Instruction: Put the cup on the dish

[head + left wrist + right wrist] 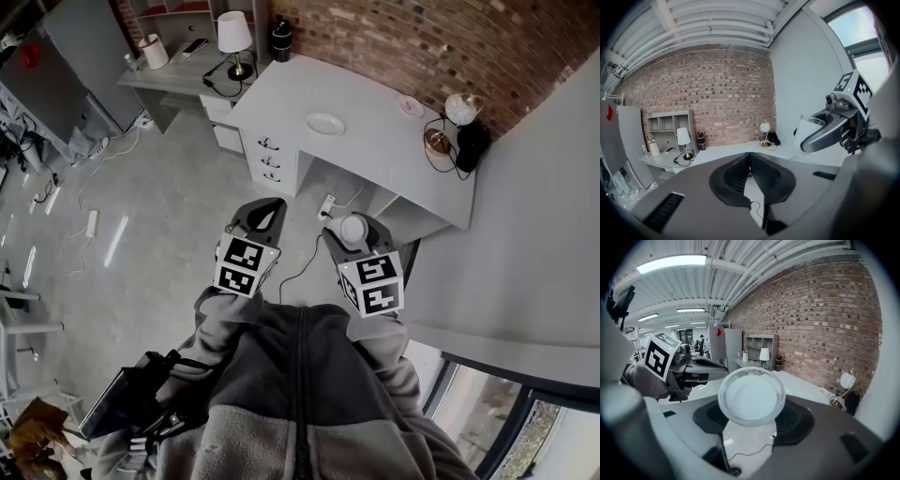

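Note:
A clear, whitish cup (355, 232) (751, 397) sits between the jaws of my right gripper (352, 223), which is shut on it, with its round end facing that gripper's camera. I hold it at chest height, well short of the desk. The white dish (324, 123) lies on the grey desk (375, 150) ahead, by the brick wall. My left gripper (278, 202) (750, 155) hangs beside the right one, shut, with nothing in it. The left gripper view shows the cup (806, 132) in the right gripper's jaws at its right edge.
A smaller dish (410, 106) and a globe lamp (461, 106) with a dark object stand at the desk's right end. Drawers (270, 159) sit under its left end. A second desk with a table lamp (233, 37) stands further left. Cables lie on the floor. A grey wall (544, 216) runs along the right.

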The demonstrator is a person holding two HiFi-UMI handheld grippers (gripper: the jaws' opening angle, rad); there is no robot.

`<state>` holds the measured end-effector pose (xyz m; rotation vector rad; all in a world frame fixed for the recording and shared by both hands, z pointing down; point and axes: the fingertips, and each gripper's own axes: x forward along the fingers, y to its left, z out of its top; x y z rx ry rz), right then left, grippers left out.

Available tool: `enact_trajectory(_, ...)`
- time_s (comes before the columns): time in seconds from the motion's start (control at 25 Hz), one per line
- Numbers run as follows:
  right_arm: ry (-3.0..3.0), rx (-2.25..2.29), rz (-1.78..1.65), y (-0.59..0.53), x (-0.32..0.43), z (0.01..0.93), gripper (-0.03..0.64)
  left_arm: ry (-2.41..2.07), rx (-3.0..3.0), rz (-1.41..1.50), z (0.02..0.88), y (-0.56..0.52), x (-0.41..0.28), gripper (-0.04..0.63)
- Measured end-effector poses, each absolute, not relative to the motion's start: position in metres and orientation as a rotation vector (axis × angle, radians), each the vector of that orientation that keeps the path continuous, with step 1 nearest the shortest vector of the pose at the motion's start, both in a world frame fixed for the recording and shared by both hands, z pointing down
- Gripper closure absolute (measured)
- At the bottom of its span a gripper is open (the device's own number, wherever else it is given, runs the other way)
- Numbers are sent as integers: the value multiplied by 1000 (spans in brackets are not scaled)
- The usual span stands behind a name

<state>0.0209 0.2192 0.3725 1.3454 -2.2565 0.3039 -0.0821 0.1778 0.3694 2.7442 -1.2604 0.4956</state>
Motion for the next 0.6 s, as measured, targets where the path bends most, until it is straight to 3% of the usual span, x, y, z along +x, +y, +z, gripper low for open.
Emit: enact_trajectory(0.6,-2255,1294,298,219,30,383,359,-1275,2710,497,382,186,-62,589)
